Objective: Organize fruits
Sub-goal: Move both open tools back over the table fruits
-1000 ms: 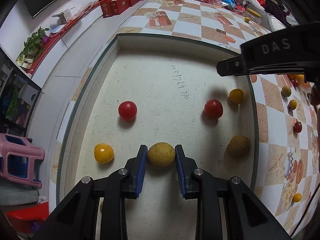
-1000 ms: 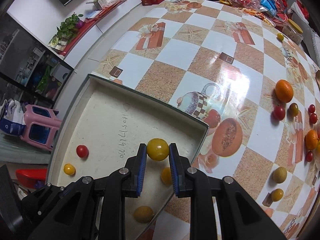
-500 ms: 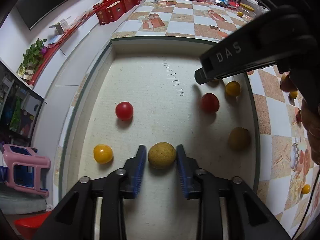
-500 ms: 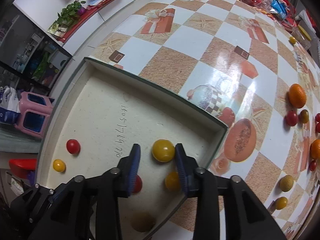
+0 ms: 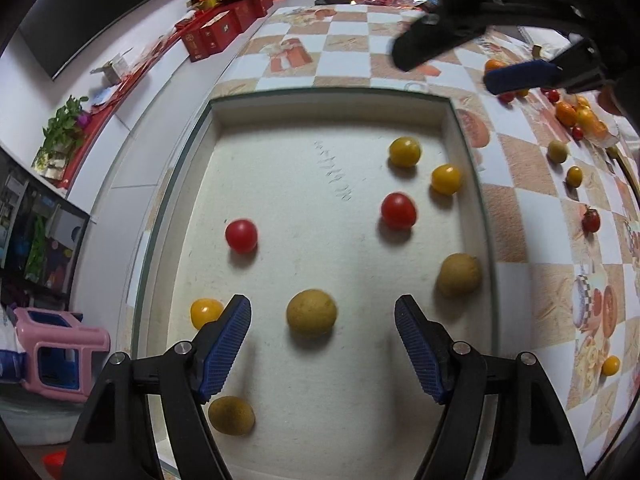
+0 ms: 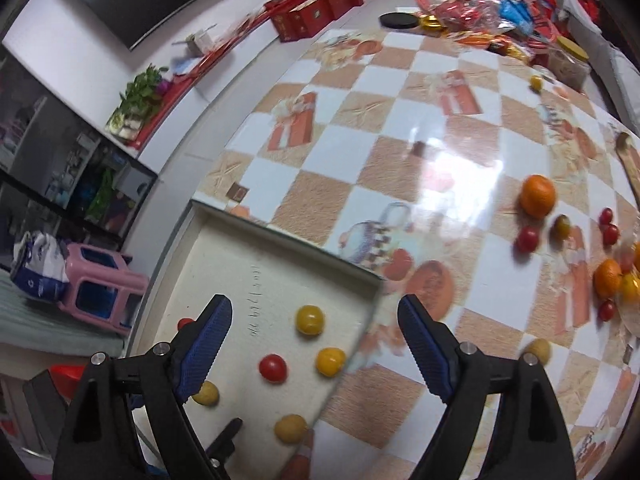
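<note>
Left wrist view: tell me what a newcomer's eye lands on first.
The shallow white tray dotted with bright fruit, above all the two red tomatoes mid-tray. Next, the left gripper, jaws opening around a brownish-yellow fruit lying free between them. More fruit is scattered on the checkered tablecloth at upper right.

Right tongs (image 6: 314,342): black arms, blue ribbed pads, jaws opening, nothing pressed between them. Below: shallow cream rectangular tray (image 6: 280,236) on checkered orange-and-white counter (image 6: 400,152). Tray contents: small yellow round tomato (image 6: 309,319) between the pads, untouched; second yellow tomato (image 6: 330,361); red cherry tomato (image 6: 272,367); two dull yellow-brown round fruits (image 6: 291,428). On counter, right side: large orange mandarin (image 6: 537,195), with red cherry tomatoes (image 6: 527,238) scattered nearby.
</note>
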A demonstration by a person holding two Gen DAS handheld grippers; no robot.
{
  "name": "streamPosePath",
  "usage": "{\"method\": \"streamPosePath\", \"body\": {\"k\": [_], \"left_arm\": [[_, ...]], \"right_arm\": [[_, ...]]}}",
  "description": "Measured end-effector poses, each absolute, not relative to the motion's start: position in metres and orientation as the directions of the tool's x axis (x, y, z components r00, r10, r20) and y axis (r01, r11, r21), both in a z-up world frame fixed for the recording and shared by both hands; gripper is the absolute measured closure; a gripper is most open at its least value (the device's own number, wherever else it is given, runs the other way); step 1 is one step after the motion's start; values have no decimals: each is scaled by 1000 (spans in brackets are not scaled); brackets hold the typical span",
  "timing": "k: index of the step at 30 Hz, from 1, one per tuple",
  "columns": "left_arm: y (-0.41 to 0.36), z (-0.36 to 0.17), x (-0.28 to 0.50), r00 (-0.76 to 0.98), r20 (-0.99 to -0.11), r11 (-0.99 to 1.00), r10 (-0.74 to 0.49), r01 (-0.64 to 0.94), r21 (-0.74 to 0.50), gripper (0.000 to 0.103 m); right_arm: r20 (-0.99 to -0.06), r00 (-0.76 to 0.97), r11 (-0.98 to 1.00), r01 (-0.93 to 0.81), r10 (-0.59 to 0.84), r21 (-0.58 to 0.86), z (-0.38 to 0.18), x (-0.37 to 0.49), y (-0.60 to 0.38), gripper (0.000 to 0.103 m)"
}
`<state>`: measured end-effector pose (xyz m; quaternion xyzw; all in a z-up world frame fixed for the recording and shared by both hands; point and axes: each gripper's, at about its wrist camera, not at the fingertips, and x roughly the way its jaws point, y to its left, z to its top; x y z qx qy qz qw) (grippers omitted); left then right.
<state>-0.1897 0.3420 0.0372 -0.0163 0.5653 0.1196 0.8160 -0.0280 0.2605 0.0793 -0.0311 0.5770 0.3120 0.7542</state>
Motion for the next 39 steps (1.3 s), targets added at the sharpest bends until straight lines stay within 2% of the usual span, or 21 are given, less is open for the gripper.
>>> {"method": "streamPosePath", "body": {"k": [7,17,29,39], "left_arm": [[319,55,-173,373,-915,984,155,-143,108,27],[263,67,-146,397,-913,995,97,-11,101,27],[198,52,-115,341,-940,994,-22,111,17,27],[151,33,-91,325,-942,984,-83,175,-26,27]], "right_arm": [[-905,208,875,-406,371,265,89,-32,178,15],[-952,203,950,-260,228,172,72,-83,60,15],[-970,139,956,-243,199,161,45,-166,32,15],[-970,155,953,-269,186,140,35,-200,37,18]]}}
